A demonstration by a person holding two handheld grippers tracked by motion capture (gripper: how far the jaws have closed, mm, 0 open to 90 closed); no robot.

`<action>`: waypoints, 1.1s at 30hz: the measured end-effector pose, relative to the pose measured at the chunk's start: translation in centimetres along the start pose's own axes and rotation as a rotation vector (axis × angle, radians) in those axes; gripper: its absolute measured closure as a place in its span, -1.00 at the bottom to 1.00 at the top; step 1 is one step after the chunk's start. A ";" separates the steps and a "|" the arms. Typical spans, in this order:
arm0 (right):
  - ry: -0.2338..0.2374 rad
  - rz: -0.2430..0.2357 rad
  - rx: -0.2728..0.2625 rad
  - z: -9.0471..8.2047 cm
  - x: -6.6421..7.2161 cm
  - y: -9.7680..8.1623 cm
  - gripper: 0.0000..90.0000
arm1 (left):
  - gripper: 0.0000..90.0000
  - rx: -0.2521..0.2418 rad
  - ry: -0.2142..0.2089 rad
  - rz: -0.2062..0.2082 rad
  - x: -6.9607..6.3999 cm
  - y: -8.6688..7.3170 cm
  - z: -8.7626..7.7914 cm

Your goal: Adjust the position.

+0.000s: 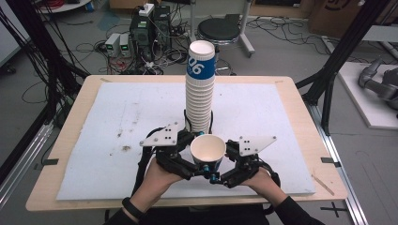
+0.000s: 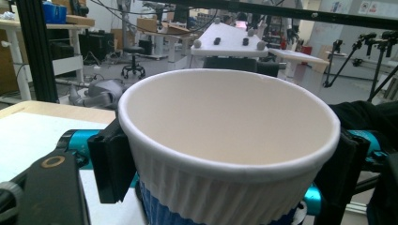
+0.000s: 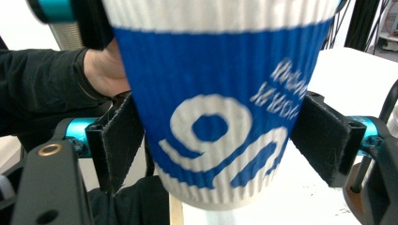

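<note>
A single white and blue paper cup [image 1: 207,152] hangs upright just in front of a tall stack of the same cups [image 1: 201,89] at the table's middle. My left gripper [image 1: 187,157] comes at it from the left. In the left gripper view the cup [image 2: 225,140] sits between the black pads [image 2: 110,159], which press on its ribbed wall just under the rim. My right gripper [image 1: 231,161] flanks it from the right. In the right gripper view the cup's blue band [image 3: 211,93] stands between the pads [image 3: 324,140], which lie at its sides without denting it.
A white mat [image 1: 117,122] covers the wooden table [image 1: 70,117]. The stack stands close behind the held cup. Black frame posts rise at both sides, and cables, boxes and a stool lie on the floor beyond the far edge.
</note>
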State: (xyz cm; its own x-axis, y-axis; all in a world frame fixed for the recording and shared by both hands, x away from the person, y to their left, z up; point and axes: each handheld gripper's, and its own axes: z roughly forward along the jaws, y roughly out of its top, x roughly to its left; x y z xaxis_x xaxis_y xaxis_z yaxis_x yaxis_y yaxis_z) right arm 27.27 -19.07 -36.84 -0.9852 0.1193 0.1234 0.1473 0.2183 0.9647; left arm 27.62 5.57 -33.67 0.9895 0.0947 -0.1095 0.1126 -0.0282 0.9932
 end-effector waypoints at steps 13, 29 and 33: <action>-0.017 -0.001 -0.020 -1.9 -0.5 0.3 -0.55 | -0.53 -0.004 0.014 0.002 0.4 0.1 -0.8; -0.080 -0.024 -0.059 -5.7 -1.6 0.6 -0.55 | -0.52 0.005 0.019 0.013 0.8 0.1 -1.3; -0.095 -0.041 -0.057 -6.5 -1.8 0.6 -0.55 | -0.52 0.010 0.023 0.020 0.9 0.1 -1.6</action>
State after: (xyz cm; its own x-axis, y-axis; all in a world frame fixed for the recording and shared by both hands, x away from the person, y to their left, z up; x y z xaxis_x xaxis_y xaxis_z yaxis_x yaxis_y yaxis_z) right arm 28.61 -25.49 -34.94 -0.9771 0.2029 0.0641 0.0995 0.1694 0.9805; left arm 28.40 7.20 -33.61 0.9892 0.1164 -0.0889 0.0942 -0.0406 0.9947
